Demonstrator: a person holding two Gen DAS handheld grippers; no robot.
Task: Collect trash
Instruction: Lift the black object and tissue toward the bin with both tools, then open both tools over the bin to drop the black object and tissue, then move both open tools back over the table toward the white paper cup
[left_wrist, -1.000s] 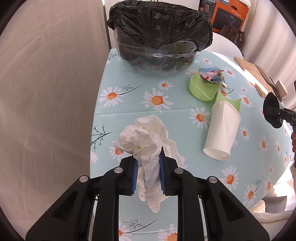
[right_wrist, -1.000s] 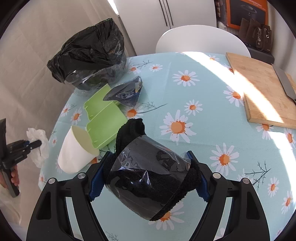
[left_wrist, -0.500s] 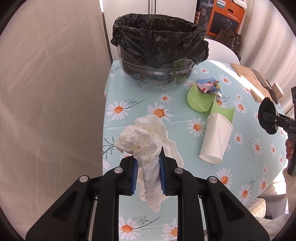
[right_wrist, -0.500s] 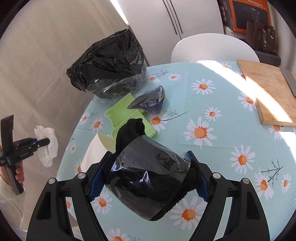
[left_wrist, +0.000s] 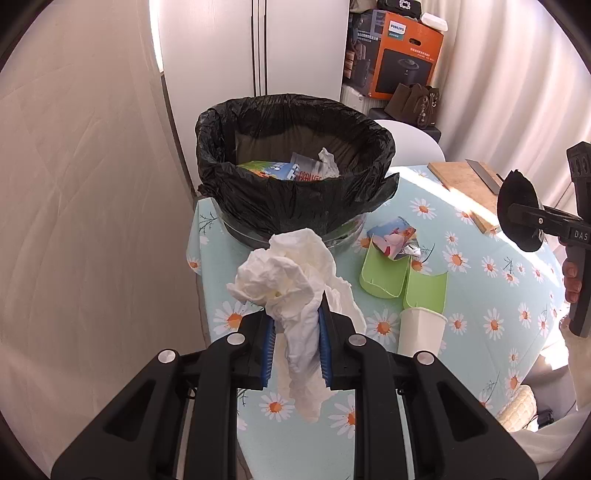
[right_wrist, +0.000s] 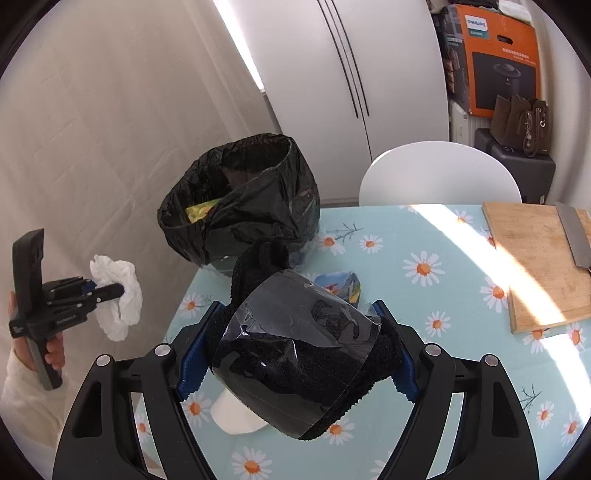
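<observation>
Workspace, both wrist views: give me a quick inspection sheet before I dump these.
Surface: table under a daisy-print cloth, sunlit on the right.
Job's things: bin lined with a black bag, trash already inside; crumpled tissue; black cloth in clear wrap; paper cup lying on its side; crumpled wrapper on the green tray.
Clutter: cutting board with a knife on it.
Grippers: left tool shut on the tissue; right tool shut on the wrapped cloth.
Cables: nothing seen.
Surroundings: white chair, orange box, curtain.
</observation>
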